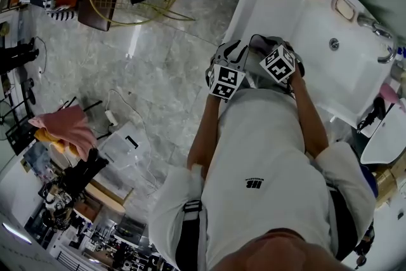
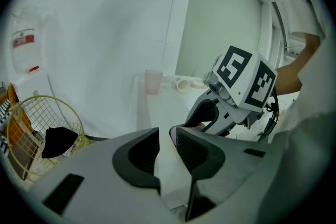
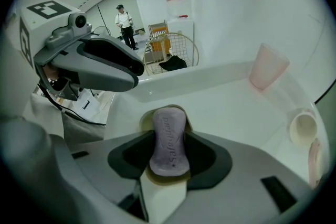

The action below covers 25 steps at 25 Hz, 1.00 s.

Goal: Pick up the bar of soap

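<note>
My right gripper (image 3: 169,153) is closed narrow on the bar of soap (image 3: 169,131), pads on its long sides, with the soap's long axis running 12 to 6 along the jaws. My left gripper (image 2: 165,150) hangs at 10 o'clock, slightly parted and empty. I judge only a straight lift off the white counter (image 3: 220,107) remains.
</note>
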{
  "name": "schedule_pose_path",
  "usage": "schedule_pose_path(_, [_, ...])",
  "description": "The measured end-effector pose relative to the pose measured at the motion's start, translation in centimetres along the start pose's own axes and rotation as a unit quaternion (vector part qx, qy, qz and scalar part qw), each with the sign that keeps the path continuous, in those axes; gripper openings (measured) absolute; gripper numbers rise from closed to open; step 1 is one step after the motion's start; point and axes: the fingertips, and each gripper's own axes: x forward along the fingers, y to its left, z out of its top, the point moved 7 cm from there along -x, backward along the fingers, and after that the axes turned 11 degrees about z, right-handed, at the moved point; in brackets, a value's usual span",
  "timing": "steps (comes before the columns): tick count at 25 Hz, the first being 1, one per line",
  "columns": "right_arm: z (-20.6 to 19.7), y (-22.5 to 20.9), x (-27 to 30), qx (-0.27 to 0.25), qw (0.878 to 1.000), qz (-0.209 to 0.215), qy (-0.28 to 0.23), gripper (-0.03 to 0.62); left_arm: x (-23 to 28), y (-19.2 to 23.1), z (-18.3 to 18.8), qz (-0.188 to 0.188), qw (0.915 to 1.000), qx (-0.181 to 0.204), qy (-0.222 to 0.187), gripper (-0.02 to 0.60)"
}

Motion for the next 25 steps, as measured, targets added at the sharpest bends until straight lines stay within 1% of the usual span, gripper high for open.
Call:
schedule_pose_path(10, [-0.4,0.7,0.0,0.031,0.999,0.021,-0.034,0.198,-0.7,0.0,-0.3,0.003,1.0,0.003,-0.005,0.115])
schedule_pose_path(14, [-0.5,0.9,-0.2,0.053,0.997,0.024,-0.044,0.196,-1.0,0.0,-0.5,0.003,1.0,0.002,-0.006,0.115])
schedule_pose_path(20, [-0.5,1.0,-0.5,0.052,0.997,0.022,-0.052,0.195,-1.2,-0.2,-0.6,0.003,0.9999,0.003,-0.009,0.115])
schedule_pose_path(25, [-0.5,1.1,-0.6,0.054,0.995,0.021,-0.077,0.193,-1.5,-0.2,-0.5,0.001,0.9999,0.005,-0.011,0.115])
